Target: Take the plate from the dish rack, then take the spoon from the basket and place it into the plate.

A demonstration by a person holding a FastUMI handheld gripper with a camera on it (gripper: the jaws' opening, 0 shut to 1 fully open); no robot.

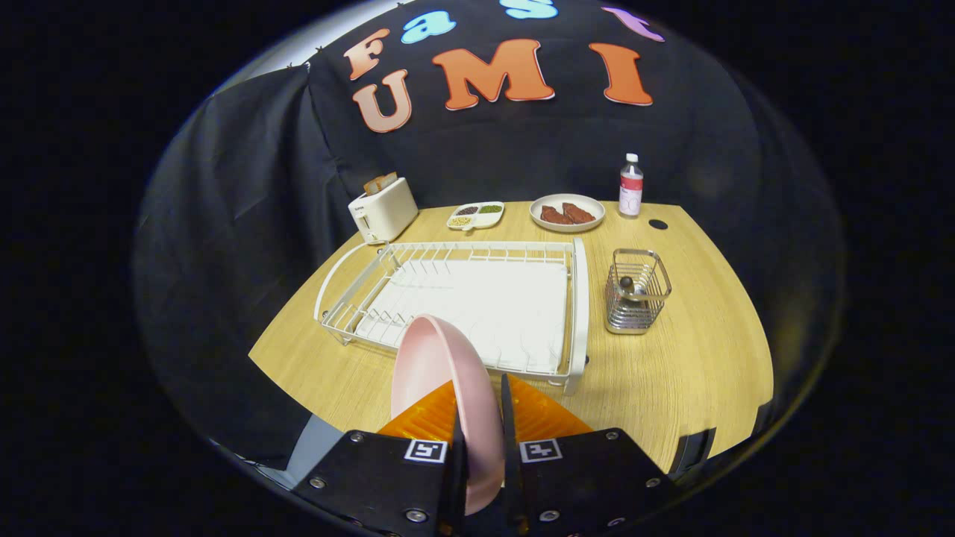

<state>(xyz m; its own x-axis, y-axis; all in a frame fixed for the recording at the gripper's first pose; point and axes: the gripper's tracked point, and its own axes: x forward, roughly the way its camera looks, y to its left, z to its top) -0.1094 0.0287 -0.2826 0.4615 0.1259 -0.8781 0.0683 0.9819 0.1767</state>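
Observation:
A pink plate (440, 377) stands on edge between my fingers, lifted above the near side of the white wire dish rack (578, 313). My gripper (481, 425) is shut on the plate's rim, both fingers pressing on it. To the right of the rack stands a small metal wire basket (655, 270) with the rounded end of a spoon (627, 284) showing inside it. The basket is beyond my fingers and to their right.
At the back of the wooden table (694, 373) are a white toaster (382, 209) with bread in it, a divided dish of condiments (476, 215), a white plate with brown food (567, 213) and a small bottle (630, 186). A dark round hole (658, 224) marks the tabletop.

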